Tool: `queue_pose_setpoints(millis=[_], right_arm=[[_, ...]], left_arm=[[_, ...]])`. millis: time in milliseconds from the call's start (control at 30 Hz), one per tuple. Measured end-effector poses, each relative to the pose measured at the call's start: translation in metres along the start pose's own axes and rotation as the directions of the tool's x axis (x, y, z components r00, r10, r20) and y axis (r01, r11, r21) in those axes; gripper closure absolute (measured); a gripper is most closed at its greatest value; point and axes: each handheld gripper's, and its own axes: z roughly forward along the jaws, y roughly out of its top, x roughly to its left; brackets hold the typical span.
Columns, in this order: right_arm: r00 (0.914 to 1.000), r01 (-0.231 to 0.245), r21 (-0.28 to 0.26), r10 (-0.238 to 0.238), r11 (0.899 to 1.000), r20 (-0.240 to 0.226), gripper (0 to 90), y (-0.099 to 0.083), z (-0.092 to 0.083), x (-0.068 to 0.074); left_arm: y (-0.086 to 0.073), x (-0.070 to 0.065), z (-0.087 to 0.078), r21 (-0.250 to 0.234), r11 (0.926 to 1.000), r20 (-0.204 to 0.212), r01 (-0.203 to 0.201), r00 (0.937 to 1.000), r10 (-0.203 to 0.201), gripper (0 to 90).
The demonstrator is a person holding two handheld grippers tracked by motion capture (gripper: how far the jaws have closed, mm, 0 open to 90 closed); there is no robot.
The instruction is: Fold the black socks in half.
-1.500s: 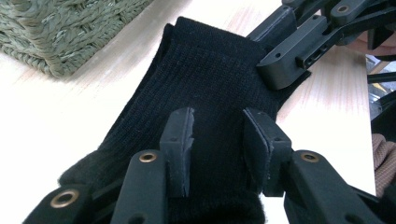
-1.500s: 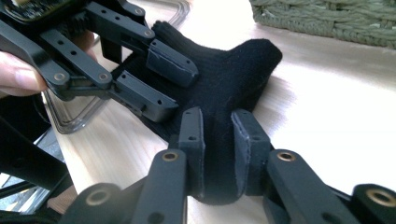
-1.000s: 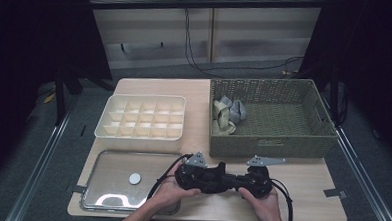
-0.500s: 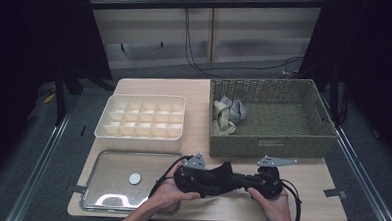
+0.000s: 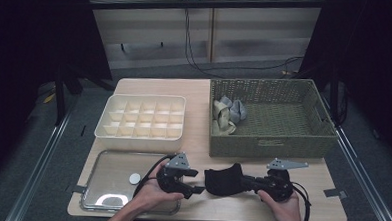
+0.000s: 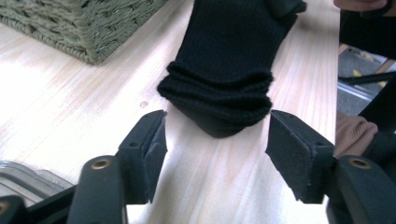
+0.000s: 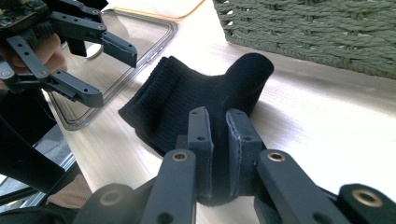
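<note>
Left gripper view: ribbed black knit sock [image 6: 229, 70], folded.

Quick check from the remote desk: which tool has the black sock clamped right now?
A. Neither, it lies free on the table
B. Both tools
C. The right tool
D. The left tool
C: the right tool pinches the black sock between its pads, while the left tool stands open, pads clear of the cuff.
</note>
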Motion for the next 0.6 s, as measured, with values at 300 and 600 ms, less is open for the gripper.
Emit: queue_pose_setpoints(millis=[300,600], right_arm=[[0.9998,0.014,-0.013,-0.014,1.0,-0.011,81.0,0.005,0.003,0.004],[0.998,0.037,-0.006,-0.038,0.999,-0.05,80.8,0.011,0.013,0.014]], left_arm=[[0.0,-0.001,0.025,0.056,0.9984,0.038,0.003,0.9993,-0.005,39.4],[0.002,-0.002,0.027,0.068,0.9976,0.043,-0.005,0.9991,0.002,45.1]])
